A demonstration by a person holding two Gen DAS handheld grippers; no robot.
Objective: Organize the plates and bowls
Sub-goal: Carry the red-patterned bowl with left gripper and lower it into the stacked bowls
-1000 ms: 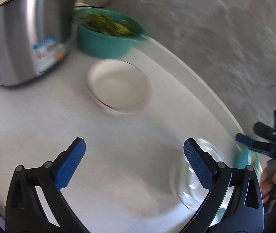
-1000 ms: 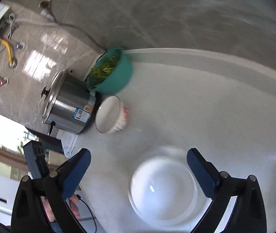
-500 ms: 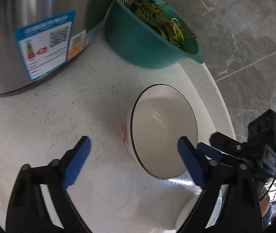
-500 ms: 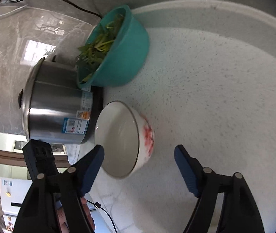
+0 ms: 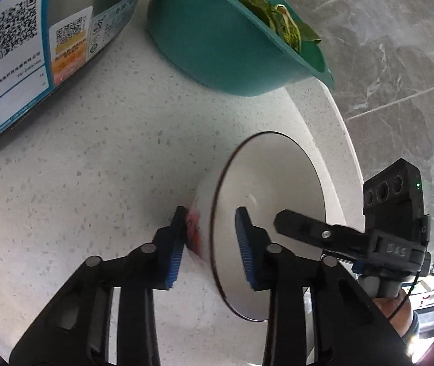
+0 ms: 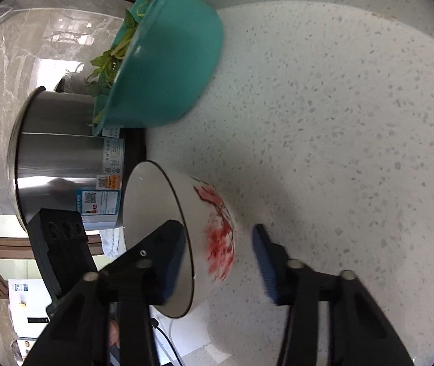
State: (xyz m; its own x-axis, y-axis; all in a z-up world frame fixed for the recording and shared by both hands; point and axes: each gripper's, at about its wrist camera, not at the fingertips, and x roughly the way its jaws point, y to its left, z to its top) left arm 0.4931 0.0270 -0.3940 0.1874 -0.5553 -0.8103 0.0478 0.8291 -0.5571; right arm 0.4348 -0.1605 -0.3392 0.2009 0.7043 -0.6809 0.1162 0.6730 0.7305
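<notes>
A white bowl with a dark rim and red flowers on its outside stands on the speckled counter. My left gripper straddles its near rim, jaws closing. The outer pad lies against the flowered wall, while the inner pad stays a little off the rim. From the opposite side my right gripper straddles the rim too, jaws closing. One finger is inside the bowl; the outer one stands apart from the wall. A right finger reaches over the bowl. A pale round dish edge shows below it.
A teal basin of green leaves stands just beyond the bowl. Beside it is a steel pot with stickers. The counter's raised rim meets a grey marble wall. Bare counter stretches to the right.
Both grippers have come down and in toward the white bowl. Their jaws have narrowed from wide apart and now straddle its rim from opposite sides.
</notes>
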